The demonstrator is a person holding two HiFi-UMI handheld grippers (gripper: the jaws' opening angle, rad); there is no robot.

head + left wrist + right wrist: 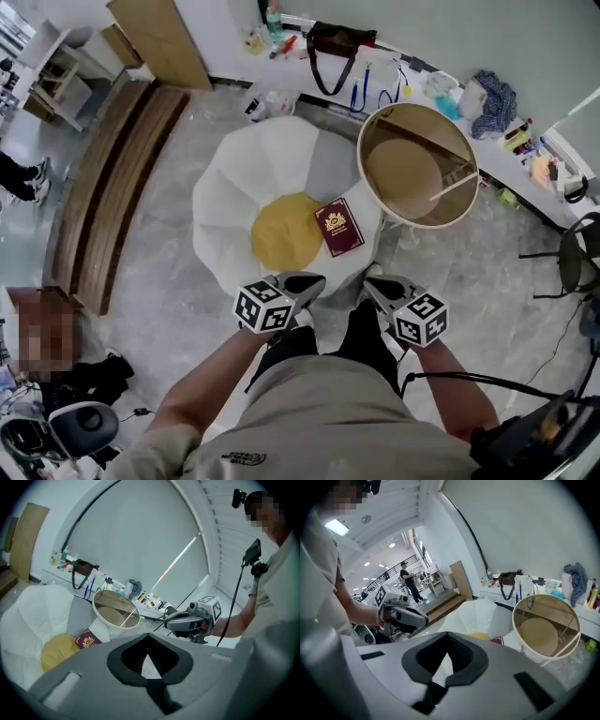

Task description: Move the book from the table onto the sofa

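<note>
Book [338, 227], maroon with a gold crest, is lying flat on the white petal-shaped sofa [234, 197], just beside its yellow centre [286, 232], in the head view. In the left gripper view, the left gripper [148, 677] is holding its jaws together, empty. In the right gripper view, the right gripper [440, 679] is doing likewise.

- A lab or studio hall with a mock lounge corner: white sofa [234, 178] and round table [403, 169] on a bare stone floor [159, 291].
- Far tabletop [502, 164] cluttered with bottles [274, 23] and a bag [336, 52] (workshop-style); wooden steps [112, 187] at left.
</note>
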